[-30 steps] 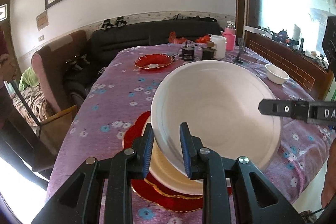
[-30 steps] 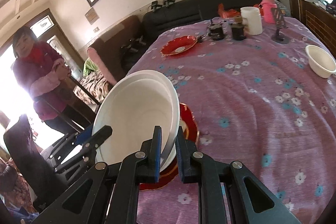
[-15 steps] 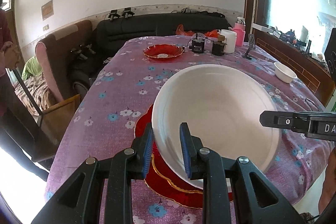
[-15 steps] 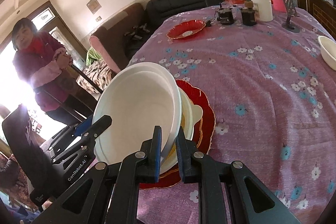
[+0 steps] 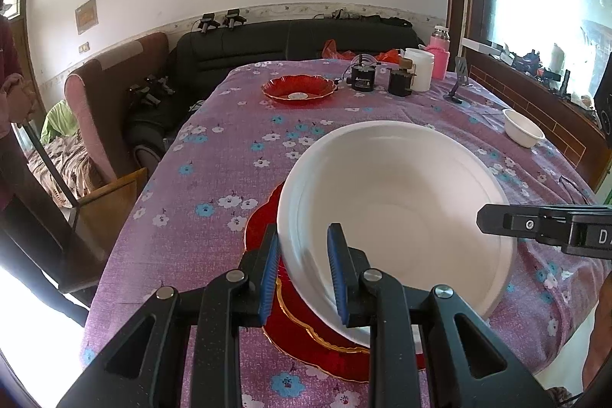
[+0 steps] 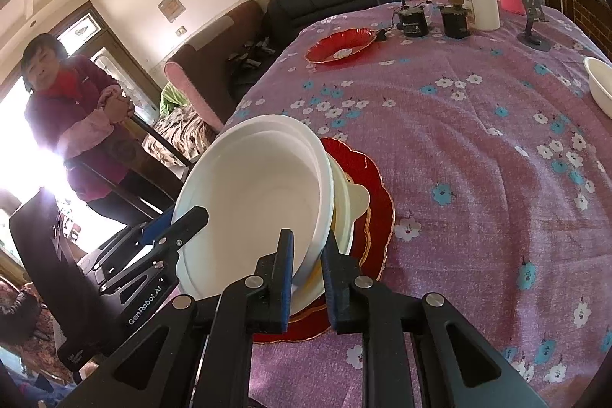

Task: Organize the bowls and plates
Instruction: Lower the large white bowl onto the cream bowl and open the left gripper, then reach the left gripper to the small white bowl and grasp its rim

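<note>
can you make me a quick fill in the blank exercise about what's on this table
1. The big white bowl is gripped at its rim by ____ grippers.
2. Under the bowl lies a large plate coloured ____.
3. The tablecloth is purple with a pattern of ____.
4. The small white bowl near the table's edge holds ____.

Missing words: two; red; flowers; nothing

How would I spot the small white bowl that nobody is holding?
Start at the purple flowered tablecloth and look past the big white bowl gripped over the red plate. Near the window-side edge sits the small white bowl, alone. Unlike the big one, it is upright, untouched and much smaller.
</note>
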Action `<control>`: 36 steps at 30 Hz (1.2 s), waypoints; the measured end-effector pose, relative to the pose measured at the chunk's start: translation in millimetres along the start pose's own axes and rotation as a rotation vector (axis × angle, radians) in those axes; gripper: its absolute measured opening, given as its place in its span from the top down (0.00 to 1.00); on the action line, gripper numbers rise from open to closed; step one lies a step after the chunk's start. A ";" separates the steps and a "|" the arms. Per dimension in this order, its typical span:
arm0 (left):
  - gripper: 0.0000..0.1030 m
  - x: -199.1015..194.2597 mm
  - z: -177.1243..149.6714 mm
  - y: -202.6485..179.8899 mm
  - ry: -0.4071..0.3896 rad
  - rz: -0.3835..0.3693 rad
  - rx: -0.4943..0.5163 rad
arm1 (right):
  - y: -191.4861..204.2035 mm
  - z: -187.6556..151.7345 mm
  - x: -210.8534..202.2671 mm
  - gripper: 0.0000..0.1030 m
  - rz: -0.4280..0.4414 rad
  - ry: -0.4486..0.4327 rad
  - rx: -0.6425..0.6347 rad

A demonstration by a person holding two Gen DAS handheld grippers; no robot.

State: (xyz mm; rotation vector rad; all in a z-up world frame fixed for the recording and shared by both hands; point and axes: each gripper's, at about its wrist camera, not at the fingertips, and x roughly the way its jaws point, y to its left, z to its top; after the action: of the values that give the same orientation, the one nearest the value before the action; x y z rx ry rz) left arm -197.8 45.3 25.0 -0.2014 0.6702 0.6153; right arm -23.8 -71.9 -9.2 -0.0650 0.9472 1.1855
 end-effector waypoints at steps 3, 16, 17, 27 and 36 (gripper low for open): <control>0.78 -0.7 -0.9 0.2 -0.002 0.000 0.001 | -0.1 -0.6 -1.5 0.82 0.007 0.000 0.001; 0.76 -10.7 1.6 0.3 -0.021 0.017 0.002 | -0.1 -2.7 -11.8 0.77 0.017 -0.016 0.003; 0.76 -12.2 2.2 0.4 -0.023 0.019 0.002 | -0.6 -3.2 -13.1 0.77 0.019 -0.017 0.004; 0.76 -30.5 12.2 -13.8 -0.050 0.000 0.023 | -21.2 -6.6 -48.3 0.77 0.023 -0.095 0.045; 0.71 -47.3 35.7 -80.0 -0.055 -0.131 0.140 | -79.5 -12.3 -89.4 0.77 -0.012 -0.181 0.149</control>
State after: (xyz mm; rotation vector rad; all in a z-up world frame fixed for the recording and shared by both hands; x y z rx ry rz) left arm -160.9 -28.2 81.1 -0.0970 0.6392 0.4447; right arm 28.1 -179.0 8.3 0.1537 0.8712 1.0867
